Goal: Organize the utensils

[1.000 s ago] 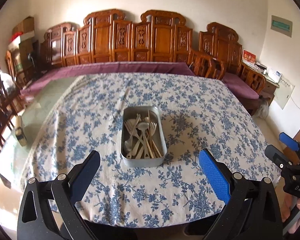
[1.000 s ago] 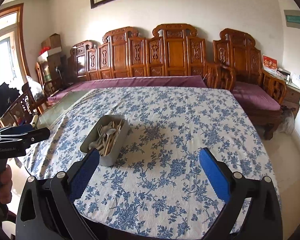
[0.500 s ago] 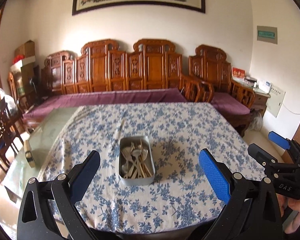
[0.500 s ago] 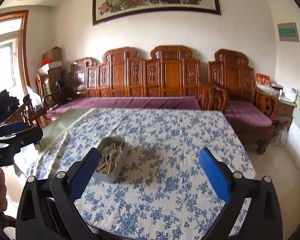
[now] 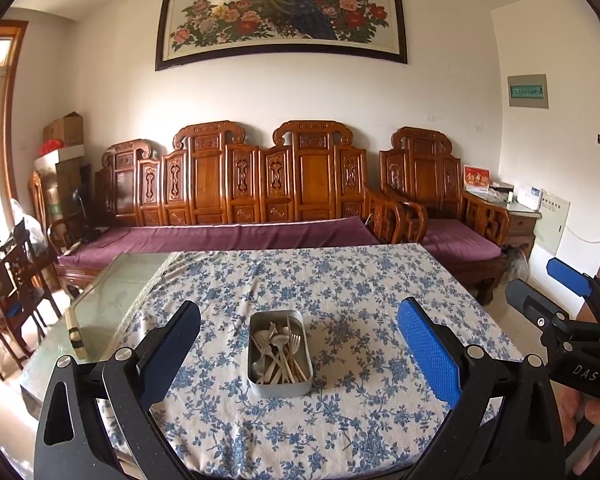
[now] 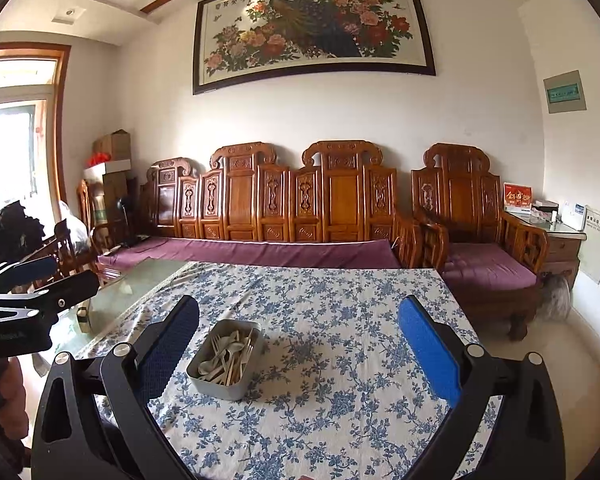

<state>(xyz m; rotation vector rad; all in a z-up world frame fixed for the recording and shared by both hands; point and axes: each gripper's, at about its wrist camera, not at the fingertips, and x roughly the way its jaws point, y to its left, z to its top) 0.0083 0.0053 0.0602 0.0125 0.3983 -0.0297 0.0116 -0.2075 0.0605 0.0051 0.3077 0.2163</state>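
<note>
A grey metal tin (image 5: 280, 385) stands on the blue-flowered tablecloth (image 5: 360, 280), holding several pale spoons, forks and chopsticks (image 5: 278, 354). It also shows in the right wrist view (image 6: 225, 387), left of centre. My left gripper (image 5: 298, 344) is open and empty, held back from the table's near edge, with the tin between its fingers in view. My right gripper (image 6: 298, 346) is open and empty, to the right of the tin. The right gripper also appears at the right edge of the left wrist view (image 5: 556, 296).
A carved wooden bench with purple cushions (image 5: 236, 236) runs behind the table, with an armchair (image 5: 452, 216) at the right. Bare glass tabletop (image 5: 112, 292) lies left of the cloth, with a small brush (image 5: 75, 332) on it. Chairs (image 5: 8, 280) stand at the left.
Both grippers have drawn back from the table and tilted upward. The tin looks smaller and farther, and more of the wall and painting shows. Both stayed open.
</note>
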